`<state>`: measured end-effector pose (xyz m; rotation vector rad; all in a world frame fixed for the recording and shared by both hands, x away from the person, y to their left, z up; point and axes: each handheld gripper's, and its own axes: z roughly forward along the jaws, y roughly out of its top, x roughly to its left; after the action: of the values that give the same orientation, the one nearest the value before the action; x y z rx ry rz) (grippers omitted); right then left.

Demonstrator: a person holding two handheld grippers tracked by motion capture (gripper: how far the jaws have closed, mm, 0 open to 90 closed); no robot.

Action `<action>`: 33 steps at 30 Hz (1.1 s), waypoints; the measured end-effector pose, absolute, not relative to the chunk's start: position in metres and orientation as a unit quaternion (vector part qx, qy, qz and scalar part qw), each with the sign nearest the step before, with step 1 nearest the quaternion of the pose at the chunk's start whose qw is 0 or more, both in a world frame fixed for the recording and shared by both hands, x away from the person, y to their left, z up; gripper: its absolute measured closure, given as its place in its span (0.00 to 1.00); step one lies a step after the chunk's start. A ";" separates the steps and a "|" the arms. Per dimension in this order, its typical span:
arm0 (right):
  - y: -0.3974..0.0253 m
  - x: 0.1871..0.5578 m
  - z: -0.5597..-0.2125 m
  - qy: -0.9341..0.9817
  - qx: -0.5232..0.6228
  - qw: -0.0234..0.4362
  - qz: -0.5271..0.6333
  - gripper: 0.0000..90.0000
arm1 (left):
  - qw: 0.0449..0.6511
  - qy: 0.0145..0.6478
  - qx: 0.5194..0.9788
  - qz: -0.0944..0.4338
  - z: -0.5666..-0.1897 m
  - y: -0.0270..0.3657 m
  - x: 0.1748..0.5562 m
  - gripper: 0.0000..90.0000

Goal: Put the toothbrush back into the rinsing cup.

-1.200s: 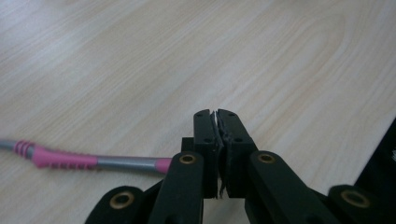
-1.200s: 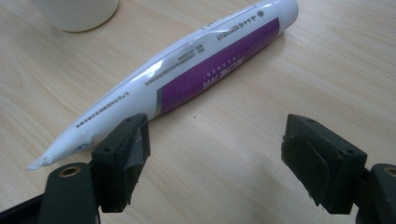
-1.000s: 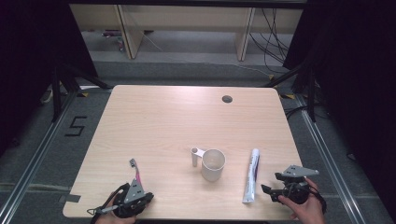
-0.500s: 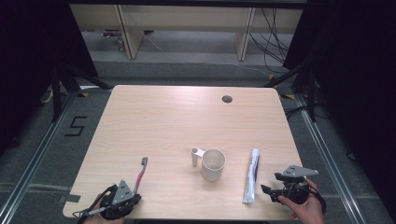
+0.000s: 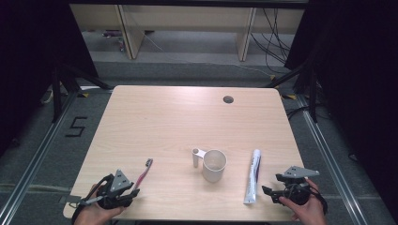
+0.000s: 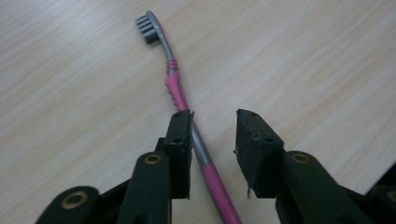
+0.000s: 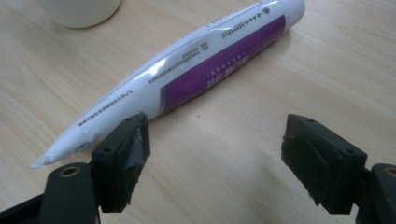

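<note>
Your left claw [image 6: 212,135] is narrowly open, the toothbrush [image 6: 180,98] handle lying between its jaws against the left one (bristles toward 11 o'clock). Your right claw [image 7: 217,154] gapes wide, holding nothing; the tube [image 7: 187,70] lies on the desk [image 5: 155,117] at its 11 o'clock.

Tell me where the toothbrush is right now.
In the high view the toothbrush lies flat on the table near its front left, left of the cup, its handle running between the jaws of the open left claw.
</note>
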<state>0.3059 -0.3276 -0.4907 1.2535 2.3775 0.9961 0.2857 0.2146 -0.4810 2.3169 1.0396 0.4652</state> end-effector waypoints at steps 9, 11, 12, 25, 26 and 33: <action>-0.328 0.306 -0.490 0.823 0.431 0.139 0.342 0.27 | 0.199 0.396 0.887 0.132 -0.479 0.206 0.314 0.58; -0.328 0.306 -0.491 0.824 0.431 0.139 0.341 0.27 | 0.189 0.399 0.889 0.125 -0.479 0.205 0.318 0.60; -0.328 0.306 -0.491 0.824 0.431 0.139 0.341 0.27 | 0.181 0.395 0.893 0.120 -0.479 0.206 0.321 0.60; -0.327 0.305 -0.491 0.823 0.435 0.135 0.339 0.27 | 0.151 0.383 0.906 0.103 -0.483 0.196 0.338 0.74; -0.327 0.305 -0.491 0.823 0.436 0.135 0.338 0.27 | 0.150 0.384 0.906 0.101 -0.483 0.196 0.339 0.75; -0.326 0.305 -0.491 0.824 0.433 0.135 0.340 0.27 | 0.136 0.386 0.908 0.085 -0.484 0.194 0.343 0.82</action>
<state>0.3053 -0.3265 -0.4910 1.2556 2.3878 0.9840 0.3430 0.1939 -0.4844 2.6307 1.1192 0.2465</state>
